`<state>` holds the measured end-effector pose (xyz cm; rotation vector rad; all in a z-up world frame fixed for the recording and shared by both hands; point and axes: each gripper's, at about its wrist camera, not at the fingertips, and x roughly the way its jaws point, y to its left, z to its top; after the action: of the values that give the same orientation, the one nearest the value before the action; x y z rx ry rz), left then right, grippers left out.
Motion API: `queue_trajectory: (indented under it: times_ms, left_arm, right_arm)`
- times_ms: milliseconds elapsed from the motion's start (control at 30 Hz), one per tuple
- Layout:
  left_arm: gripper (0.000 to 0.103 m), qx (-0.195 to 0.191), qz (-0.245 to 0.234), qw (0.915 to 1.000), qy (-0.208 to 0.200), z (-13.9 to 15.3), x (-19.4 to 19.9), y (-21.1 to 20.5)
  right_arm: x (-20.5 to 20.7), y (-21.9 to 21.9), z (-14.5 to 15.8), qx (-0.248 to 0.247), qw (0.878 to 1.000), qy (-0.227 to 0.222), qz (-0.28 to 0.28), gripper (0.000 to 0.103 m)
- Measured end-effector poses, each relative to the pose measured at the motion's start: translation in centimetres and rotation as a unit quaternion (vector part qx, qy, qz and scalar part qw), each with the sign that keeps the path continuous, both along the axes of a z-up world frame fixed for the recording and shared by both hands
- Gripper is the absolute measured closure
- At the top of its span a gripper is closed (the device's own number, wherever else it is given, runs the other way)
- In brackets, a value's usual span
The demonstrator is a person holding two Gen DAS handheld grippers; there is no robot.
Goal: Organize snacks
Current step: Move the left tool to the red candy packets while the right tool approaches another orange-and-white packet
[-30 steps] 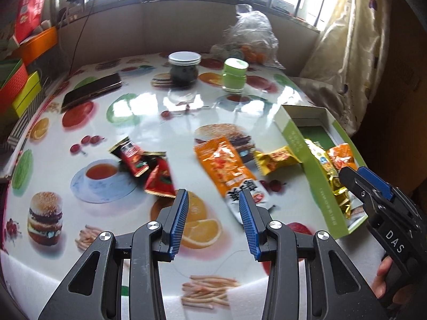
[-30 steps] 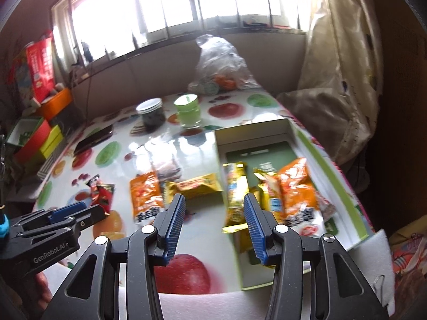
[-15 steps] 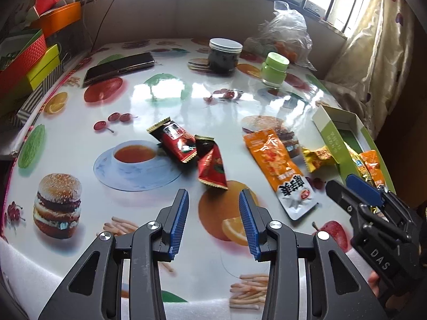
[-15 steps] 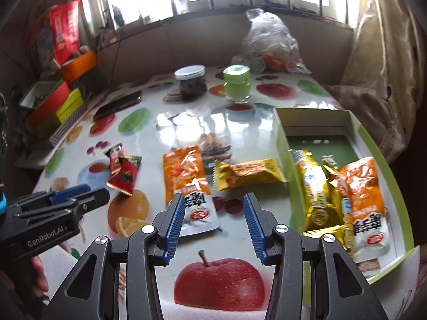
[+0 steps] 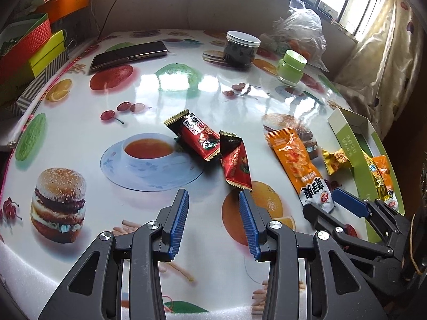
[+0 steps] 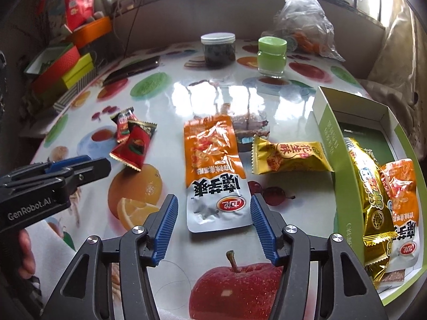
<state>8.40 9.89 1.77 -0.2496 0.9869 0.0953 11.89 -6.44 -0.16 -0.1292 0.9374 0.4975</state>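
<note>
Two red snack packets (image 5: 205,140) (image 5: 236,164) lie on the printed tablecloth just beyond my left gripper (image 5: 213,214), which is open and empty. My right gripper (image 6: 212,210) hangs over the near end of a long orange-and-white snack packet (image 6: 213,165); its jaws are opening, and the packet's end lies between the tips without the pads touching it. A yellow snack packet (image 6: 289,157) lies right of the orange one, against the green box (image 6: 331,133). The box holds several yellow and orange packets (image 6: 373,189).
At the back stand a dark jar with a white lid (image 6: 218,49), a green jar (image 6: 271,56) and a clear plastic bag (image 6: 304,24). A phone (image 5: 128,54) lies far left. Coloured boxes (image 5: 29,45) stack along the left edge. A hand (image 6: 25,253) holds the left gripper.
Both grippers have swung left and come lower toward the table. The right one left the green box and now stands over the orange packet with wider jaws. The left one neared the red packets.
</note>
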Motion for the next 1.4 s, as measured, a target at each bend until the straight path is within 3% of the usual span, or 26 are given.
queue_trajectory:
  times_ms: [233,400,500,667,833,1400]
  left_arm:
    - [0.062,-0.005,-0.002,1.0000,0.003,-0.4,0.4,0.2]
    - [0.062,-0.006,-0.002,1.0000,0.006,-0.6,0.7,0.2]
    - [0.062,-0.007,-0.002,0.9999,0.008,-0.7,0.8,0.2]
    - [0.062,-0.006,-0.002,0.9999,0.011,-0.9,0.9,0.2]
    - [0.062,-0.006,-0.004,0.9999,0.013,-1.1,1.1,0.1]
    - [0.062,-0.039,-0.008,0.9992,-0.002,-1.2,2.2,0.4]
  right_arm:
    - [-0.1,1.1,-0.6,-0.044,0.999,-0.017,0.020,0.038]
    - [0.0,0.9,-0.6,-0.037,0.999,-0.015,0.013,0.038]
    - [0.1,0.6,-0.5,-0.032,0.999,-0.015,0.001,0.048]
    - [0.2,-0.2,-0.4,-0.012,1.000,-0.007,-0.012,0.050]
    - [0.3,-0.9,-0.3,0.005,1.000,-0.004,-0.028,0.059]
    - [0.0,-1.8,0.0,0.029,0.999,-0.005,-0.043,0.065]
